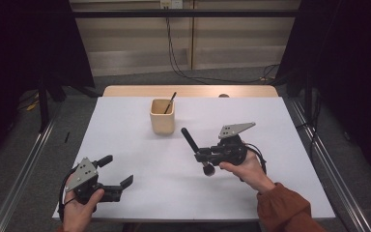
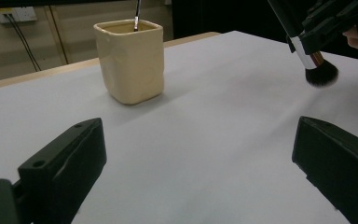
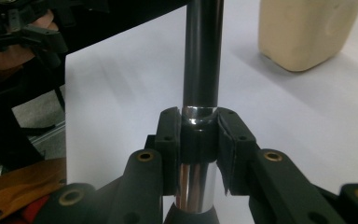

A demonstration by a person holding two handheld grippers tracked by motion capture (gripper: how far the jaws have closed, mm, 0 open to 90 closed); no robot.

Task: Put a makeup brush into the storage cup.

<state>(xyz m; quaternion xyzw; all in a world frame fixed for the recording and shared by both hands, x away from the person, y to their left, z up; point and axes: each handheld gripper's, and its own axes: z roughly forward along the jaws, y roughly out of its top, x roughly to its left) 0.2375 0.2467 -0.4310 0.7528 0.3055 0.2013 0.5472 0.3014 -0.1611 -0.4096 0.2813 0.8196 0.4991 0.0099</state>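
A big black makeup brush [image 1: 189, 137] is clamped at its chrome ferrule by my right gripper [image 1: 200, 155], which is shut on it right of the table's middle. The handle points toward the far left and the dark bristle head [image 2: 321, 74] hangs just above the sheet. In the right gripper view both pads [image 3: 168, 140] press the brush [image 3: 203, 56]. A cream square cup [image 1: 162, 118] stands at the far middle with a thin brush [image 1: 170, 103] leaning in it. My left gripper [image 1: 116, 171] is open with nothing between its jaws at the near left, facing the cup [image 2: 130, 60].
A white sheet [image 1: 270, 125] covers the table, and a strip of wood [image 1: 188, 91] shows at its far edge. Metal rails [image 1: 328, 159] run along both sides on the floor. Cables [image 1: 183, 72] hang down the back wall.
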